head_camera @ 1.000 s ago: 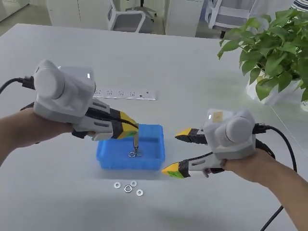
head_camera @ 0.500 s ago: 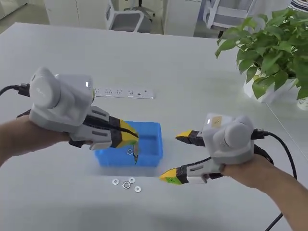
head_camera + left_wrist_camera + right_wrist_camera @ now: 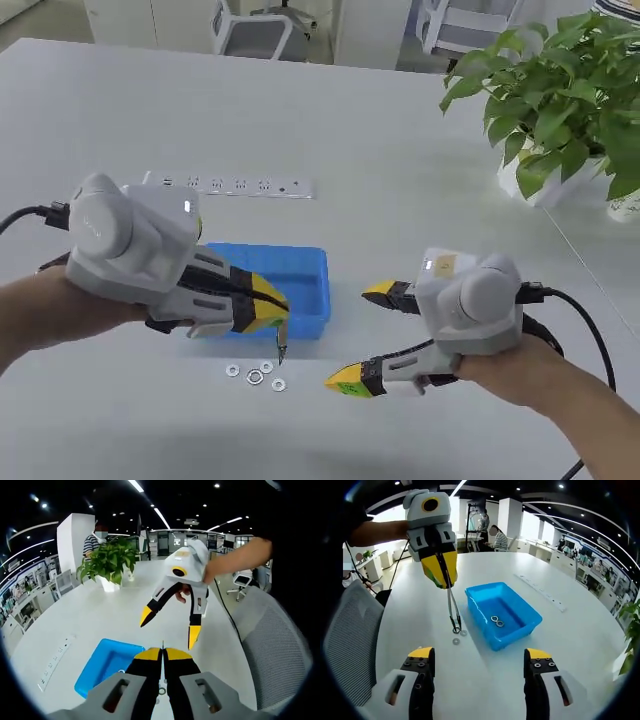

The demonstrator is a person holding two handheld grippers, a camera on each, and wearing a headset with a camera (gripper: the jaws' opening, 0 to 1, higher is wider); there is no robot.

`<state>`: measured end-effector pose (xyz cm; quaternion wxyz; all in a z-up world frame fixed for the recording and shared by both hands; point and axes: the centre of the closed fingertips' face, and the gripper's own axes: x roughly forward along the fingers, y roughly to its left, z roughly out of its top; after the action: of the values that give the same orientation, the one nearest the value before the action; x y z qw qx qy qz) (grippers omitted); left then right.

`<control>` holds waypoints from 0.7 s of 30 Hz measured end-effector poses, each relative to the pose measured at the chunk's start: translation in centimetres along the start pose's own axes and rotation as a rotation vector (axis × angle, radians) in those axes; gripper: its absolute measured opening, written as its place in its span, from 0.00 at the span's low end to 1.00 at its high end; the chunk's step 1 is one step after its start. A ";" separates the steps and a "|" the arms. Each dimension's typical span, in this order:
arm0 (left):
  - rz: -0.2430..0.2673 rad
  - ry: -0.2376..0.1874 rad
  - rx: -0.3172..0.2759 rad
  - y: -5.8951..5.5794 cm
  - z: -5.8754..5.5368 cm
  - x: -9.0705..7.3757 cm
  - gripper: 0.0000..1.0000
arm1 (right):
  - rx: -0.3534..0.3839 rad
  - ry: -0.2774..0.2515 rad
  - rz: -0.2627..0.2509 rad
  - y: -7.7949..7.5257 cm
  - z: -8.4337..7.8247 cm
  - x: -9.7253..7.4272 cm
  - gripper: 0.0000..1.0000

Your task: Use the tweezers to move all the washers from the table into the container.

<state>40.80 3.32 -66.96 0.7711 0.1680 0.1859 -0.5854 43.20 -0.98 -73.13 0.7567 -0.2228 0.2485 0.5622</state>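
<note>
Washers (image 3: pixel 255 375), thin, stiff, probably slippery, lie lower centre on the bench (image 3: pixel 450 140) just beside the container (image 3: pixel 322 300); tweezers (image 3: pixel 281 346), clamped in the left tongs (image 3: pixel 268 312), should pinch one rim; right tongs (image 3: pixel 365 336) gape empty.

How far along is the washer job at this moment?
Done: two metal washers lie in the blue plastic container. In hand: the left tool is shut on the metal tweezers, tips down among four loose washers on the white table. Left: those four; right tool open, empty.
</note>
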 end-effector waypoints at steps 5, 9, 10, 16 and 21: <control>-0.008 0.002 0.005 -0.5 -0.5 0.3 0.05 | 0.007 -0.004 -0.003 0.1 -0.1 -0.2 0.73; -0.016 0.005 0.007 -0.9 -0.8 0.5 0.05 | 0.010 -0.002 -0.005 0.2 -0.3 -0.2 0.73; -0.017 0.007 0.009 -1.0 -0.9 0.6 0.05 | 0.012 -0.002 -0.004 0.2 -0.3 -0.2 0.73; -0.024 0.017 0.005 -1.3 -1.6 1.0 0.05 | 0.019 -0.002 -0.004 0.4 -0.5 -0.3 0.73; -0.027 0.025 0.008 -1.5 -2.1 1.4 0.05 | 0.024 -0.003 -0.002 0.6 -0.7 -0.3 0.73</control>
<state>39.46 2.79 -69.52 0.7601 0.1760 0.1951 -0.5943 42.51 -1.47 -73.55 0.7604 -0.2129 0.2538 0.5586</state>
